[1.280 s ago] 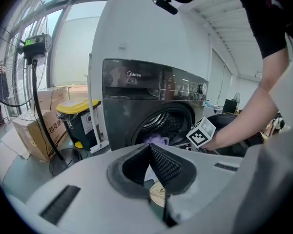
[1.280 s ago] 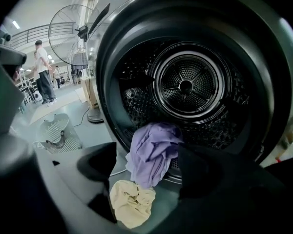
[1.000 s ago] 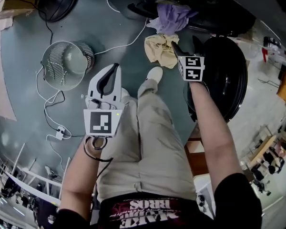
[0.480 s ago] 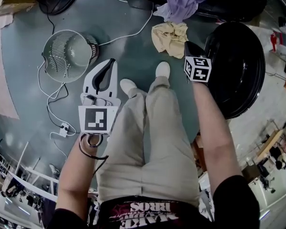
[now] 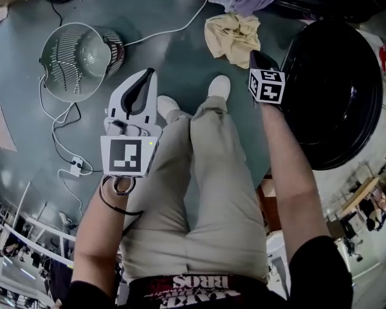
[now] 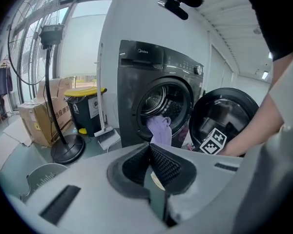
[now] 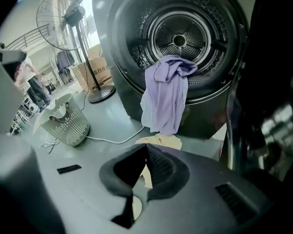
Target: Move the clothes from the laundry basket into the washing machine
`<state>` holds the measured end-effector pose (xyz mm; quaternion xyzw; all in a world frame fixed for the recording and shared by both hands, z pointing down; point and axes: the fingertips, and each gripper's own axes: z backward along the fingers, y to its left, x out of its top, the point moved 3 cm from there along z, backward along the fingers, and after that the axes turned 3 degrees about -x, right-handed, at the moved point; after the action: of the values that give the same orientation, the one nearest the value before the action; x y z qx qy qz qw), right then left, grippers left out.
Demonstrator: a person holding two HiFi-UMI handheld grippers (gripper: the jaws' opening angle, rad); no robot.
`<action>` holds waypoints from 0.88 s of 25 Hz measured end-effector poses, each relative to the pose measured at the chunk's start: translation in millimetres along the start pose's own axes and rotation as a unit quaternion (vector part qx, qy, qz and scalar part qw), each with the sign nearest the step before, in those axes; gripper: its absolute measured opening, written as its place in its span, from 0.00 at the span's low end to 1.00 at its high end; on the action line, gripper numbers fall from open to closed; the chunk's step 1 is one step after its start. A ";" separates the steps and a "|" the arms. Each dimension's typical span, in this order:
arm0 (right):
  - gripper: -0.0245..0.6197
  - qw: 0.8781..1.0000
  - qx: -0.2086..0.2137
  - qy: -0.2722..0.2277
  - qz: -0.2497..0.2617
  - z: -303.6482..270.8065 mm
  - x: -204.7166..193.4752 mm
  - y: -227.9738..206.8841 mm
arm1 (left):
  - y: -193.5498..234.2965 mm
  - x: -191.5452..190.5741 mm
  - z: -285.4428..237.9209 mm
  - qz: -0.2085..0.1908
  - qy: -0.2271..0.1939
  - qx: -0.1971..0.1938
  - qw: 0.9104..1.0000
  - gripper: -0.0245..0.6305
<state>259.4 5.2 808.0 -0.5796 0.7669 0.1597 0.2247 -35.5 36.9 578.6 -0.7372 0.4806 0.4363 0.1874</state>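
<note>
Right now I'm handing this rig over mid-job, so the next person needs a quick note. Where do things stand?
Left gripper: shut, empty.
Right gripper: shut, empty, pointing down near the yellow cloth.
Things: the laundry basket looks empty. The purple garment hangs over the lip of the washing machine. The yellow cloth lies on the floor in front of it. The door is open.
Done: basket cleared.
Left: pick up the yellow cloth and push both pieces fully into the drum.
</note>
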 end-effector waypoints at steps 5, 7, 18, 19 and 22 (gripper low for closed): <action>0.12 1.000 0.018 0.021 -0.006 -35.3 -18.3 -6.2 | -0.6 -23.0 -15.2 0.004 0.008 0.002 1.000 0.04; 0.40 0.998 0.042 0.044 -0.017 -52.7 -29.7 -2.7 | 2.0 -30.4 -19.0 0.007 0.015 0.006 1.000 0.04; 0.67 0.994 0.058 0.096 -0.011 -123.7 -83.8 6.4 | 19.2 -48.3 -37.8 0.010 0.003 0.005 1.000 0.04; 0.68 0.993 0.058 0.098 -0.011 -130.4 -87.9 5.1 | 22.0 -50.1 -40.4 0.010 0.004 0.006 1.000 0.04; 0.68 0.993 0.052 0.106 -0.022 -150.1 -99.8 0.4 | 31.8 -57.3 -46.3 0.008 0.013 0.009 1.000 0.04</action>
<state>257.8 11.0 988.2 -0.5973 0.7808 0.0526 0.1754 -50.9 21.0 655.8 -0.7374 0.4927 0.4236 0.1844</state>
